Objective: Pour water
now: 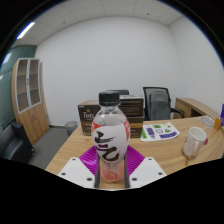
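Shelf (29, 88) of pale wood, far off at the left wall, with doors that show things inside. Dark chair (14, 146) low down, near that shelf. Wooden table (78, 150) under everything close by. Brown box (90, 118) on the table, behind the bottle, with white writing on its front. Bottle (110, 142) next, upright, right in the middle, between the two fingers. Black cap (109, 98) on top, shut tight. Clear sides, pale pink water inside, white label with big black marks around the belly. Gripper (111, 172) closed on the bottle, both white fingers (78, 171) pressed against its lower part, one on each side. Purple pads (93, 157) visible on both sides of the bottle, touching it. Black office chair (157, 102) past the table, further back. Flat paper (160, 131) with colored pictures, lying on the table to the right of the bottle. White cup (195, 142) further right, standing up on the table, well apart from the bottle. Another small pale cup (209, 122) behind it, too small to tell much. White walls all around.
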`<state>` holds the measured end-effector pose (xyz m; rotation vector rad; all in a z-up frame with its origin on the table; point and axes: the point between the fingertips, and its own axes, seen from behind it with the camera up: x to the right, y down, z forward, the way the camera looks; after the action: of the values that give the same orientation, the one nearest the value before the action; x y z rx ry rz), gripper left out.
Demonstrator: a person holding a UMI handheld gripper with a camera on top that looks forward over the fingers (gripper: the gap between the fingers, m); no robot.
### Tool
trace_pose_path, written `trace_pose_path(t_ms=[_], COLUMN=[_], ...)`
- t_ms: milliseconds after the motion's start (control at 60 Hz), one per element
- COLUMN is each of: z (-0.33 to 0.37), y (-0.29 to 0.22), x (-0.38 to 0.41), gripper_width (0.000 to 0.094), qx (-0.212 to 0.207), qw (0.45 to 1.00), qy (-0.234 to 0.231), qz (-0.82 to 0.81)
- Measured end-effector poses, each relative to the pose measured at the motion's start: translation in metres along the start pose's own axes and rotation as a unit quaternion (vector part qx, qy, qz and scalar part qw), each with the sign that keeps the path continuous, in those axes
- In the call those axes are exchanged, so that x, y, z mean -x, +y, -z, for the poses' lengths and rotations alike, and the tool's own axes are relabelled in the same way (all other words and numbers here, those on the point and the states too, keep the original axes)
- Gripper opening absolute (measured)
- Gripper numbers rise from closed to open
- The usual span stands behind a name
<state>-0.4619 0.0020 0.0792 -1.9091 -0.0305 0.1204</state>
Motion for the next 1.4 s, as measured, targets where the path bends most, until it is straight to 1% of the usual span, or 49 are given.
trace_pose_path(t_ms=[67,83,133,183,283,367,500,617,733,817,867,933,967,1067,1150,1200,1283,1333,1400], z=[0.007,0.008,0.016,0.024,0.042,0.058,0.069,0.065,0.058,0.051,0.044,0.039,0.043,0.04,0.048,0.049,0.053,0.058,0.059], y=[-0.012,-0.017,-0.033,-0.051,-0.092,-0.128,-0.164,-0.169,-0.159,-0.146,-0.135,-0.124,-0.121,-0.128,-0.133,-0.136,-0.144,-0.155,-0.171], x=[0.0,-0.001,-0.005,-0.005,-0.02,-0.033,-0.061,-0.097,-0.13,-0.143,-0.15,-0.156,-0.162,-0.158,-0.155,-0.152,-0.159,-0.175,-0.203], gripper_width=[0.0332,0.0285,0.0282,0.0281,0.0281,0.0282,0.0279,0.028,0.028,0.0279,0.0278,0.0279,0.028,0.0278,0.0278,0.0278,0.028,0.0279,0.028], qx=[-0.003,-0.006,-0.017,-0.024,-0.041,-0.053,-0.056,-0.047,-0.034,-0.02,-0.003,0.007,0.01,0.02,0.04,0.05,0.054,0.041,0.008], qw=[1.0,1.0,0.999,0.998,0.982,0.949,0.853,0.74,0.622,0.551,0.522,0.503,0.5,0.512,0.544,0.589,0.688,0.749,0.828], qy=[-0.008,-0.011,-0.012,-0.025,-0.067,-0.114,-0.198,-0.235,-0.254,-0.264,-0.251,-0.248,-0.244,-0.256,-0.263,-0.263,-0.257,-0.251,-0.226], qz=[-0.006,-0.009,-0.027,-0.06,-0.17,-0.289,-0.48,-0.629,-0.74,-0.791,-0.815,-0.828,-0.831,-0.819,-0.796,-0.763,-0.676,-0.611,-0.512])
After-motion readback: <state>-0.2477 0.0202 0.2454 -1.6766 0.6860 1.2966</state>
